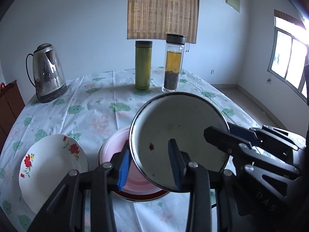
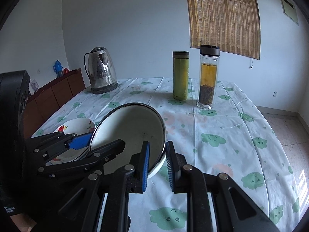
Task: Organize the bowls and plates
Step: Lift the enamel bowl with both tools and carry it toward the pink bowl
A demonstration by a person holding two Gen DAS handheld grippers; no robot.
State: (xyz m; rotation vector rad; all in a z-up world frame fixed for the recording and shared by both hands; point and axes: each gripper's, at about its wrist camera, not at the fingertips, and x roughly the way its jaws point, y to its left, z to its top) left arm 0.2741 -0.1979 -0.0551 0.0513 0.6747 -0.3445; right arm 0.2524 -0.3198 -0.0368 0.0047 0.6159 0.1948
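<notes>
A white enamel bowl with a dark rim is held tilted in the air, just above a pink bowl on the table. My left gripper straddles its near rim with the jaws wide apart. My right gripper reaches in from the right and clamps the bowl's right rim. In the right wrist view the enamel bowl sits between my right gripper's blue pads, and the left gripper straddles its left rim. A white floral plate lies left of the pink bowl; it also shows in the right wrist view.
A steel kettle stands at the table's far left. A green flask and a glass tea bottle stand at the far middle. The cloud-print tablecloth covers the table. A wooden cabinet stands by the left wall.
</notes>
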